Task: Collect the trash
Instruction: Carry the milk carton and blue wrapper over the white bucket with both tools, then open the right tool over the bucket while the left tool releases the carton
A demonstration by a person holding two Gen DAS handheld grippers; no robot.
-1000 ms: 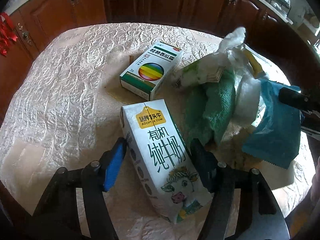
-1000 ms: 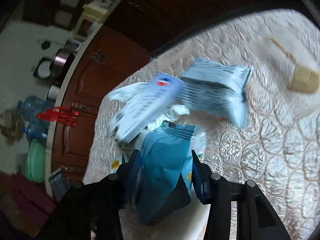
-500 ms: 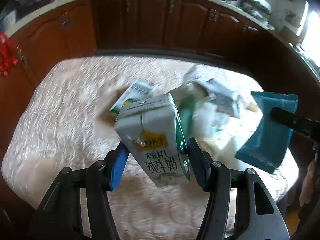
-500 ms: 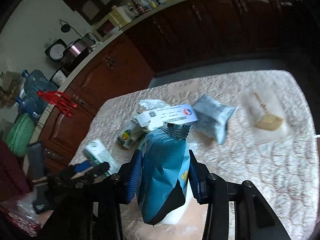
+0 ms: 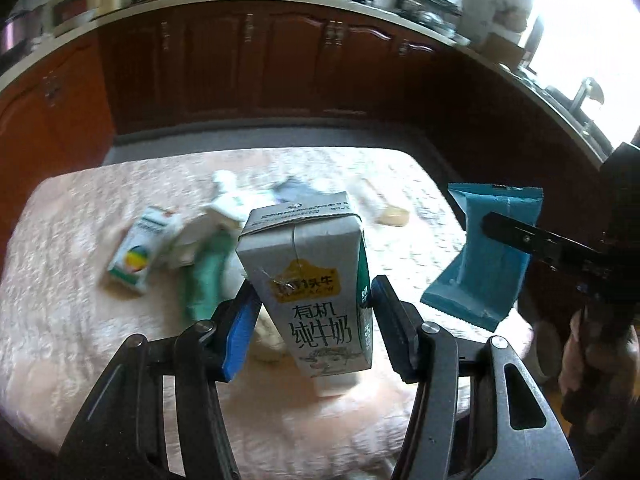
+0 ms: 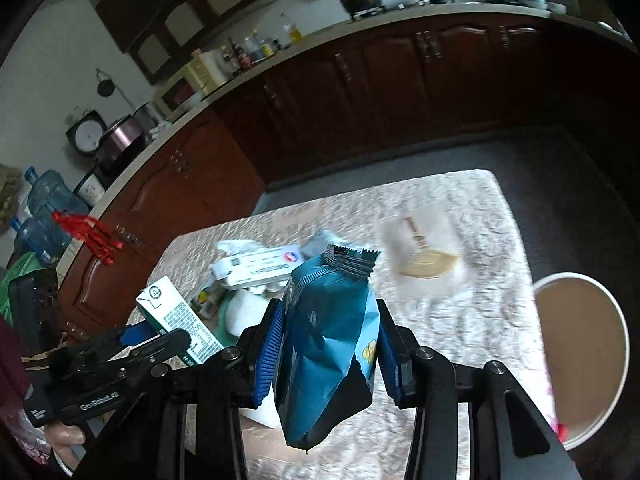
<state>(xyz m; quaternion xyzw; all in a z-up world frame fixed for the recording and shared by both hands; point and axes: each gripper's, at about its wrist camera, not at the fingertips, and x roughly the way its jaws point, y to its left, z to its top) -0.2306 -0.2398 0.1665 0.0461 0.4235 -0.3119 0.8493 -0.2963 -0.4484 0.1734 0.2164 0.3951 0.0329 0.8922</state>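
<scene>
Motion blur smears the heap of white wrappers and green cloth (image 5: 208, 256) on the pale quilted tablecloth (image 5: 72, 320), so single pieces there cannot be told apart. The upright white milk carton (image 5: 316, 280) hides the heap's right part. The round white paper tub (image 6: 580, 356) is cut by the right edge.

The right gripper (image 6: 326, 354) clamps a crinkled blue foil snack bag (image 6: 326, 344) upright above the cream quilted tablecloth (image 6: 488, 280). At nine o'clock, the left gripper (image 6: 144, 340) holds a white-and-green milk carton (image 6: 178, 322).
</scene>
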